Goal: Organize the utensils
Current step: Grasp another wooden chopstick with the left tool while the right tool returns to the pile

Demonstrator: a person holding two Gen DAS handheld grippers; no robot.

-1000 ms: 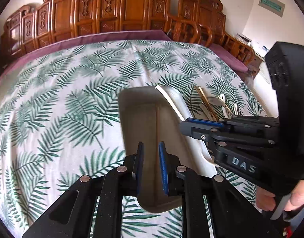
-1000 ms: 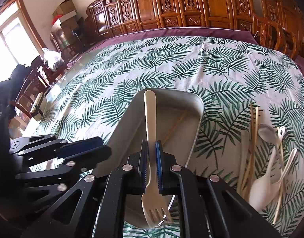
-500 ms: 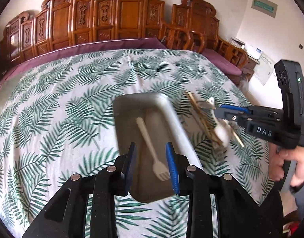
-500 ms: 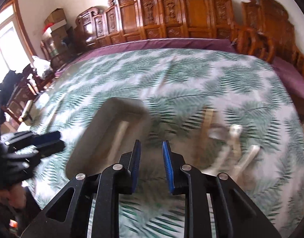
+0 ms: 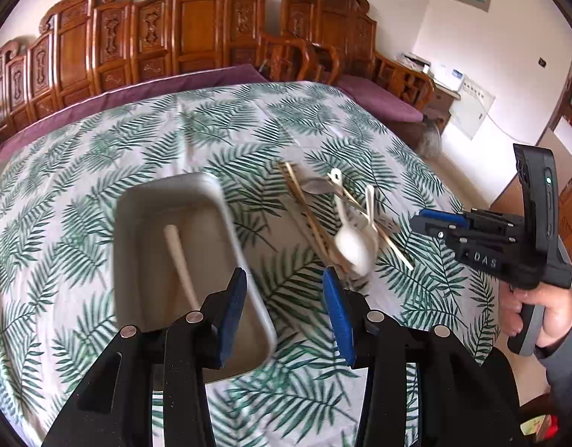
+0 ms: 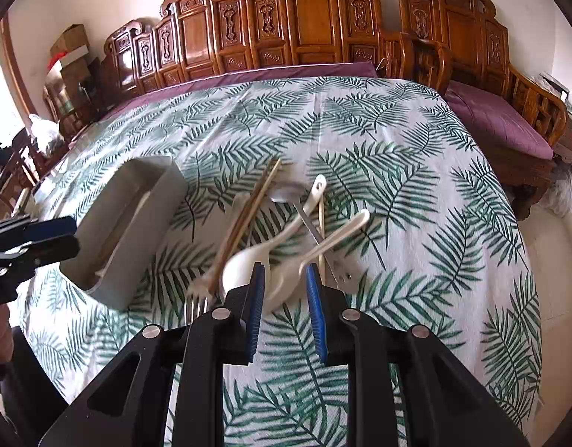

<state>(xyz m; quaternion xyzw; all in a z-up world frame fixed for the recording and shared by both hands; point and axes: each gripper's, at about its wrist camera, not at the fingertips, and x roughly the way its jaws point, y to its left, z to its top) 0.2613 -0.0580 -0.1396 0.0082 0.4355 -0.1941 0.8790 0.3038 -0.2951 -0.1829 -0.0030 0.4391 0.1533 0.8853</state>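
Right wrist view: right gripper (image 6: 284,290) now over spoons (image 6: 248,264), fork (image 5: 179,257) newly in tray (image 5: 166,193).

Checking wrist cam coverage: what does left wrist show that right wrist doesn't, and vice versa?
Left wrist only: the tray interior with the white fork lying in it, the right gripper from the side, and the hand holding it. Right wrist only: a metal fork at the near edge of the pile, and the left gripper. Both: the tray, the white spoons and chopsticks on the tablecloth.
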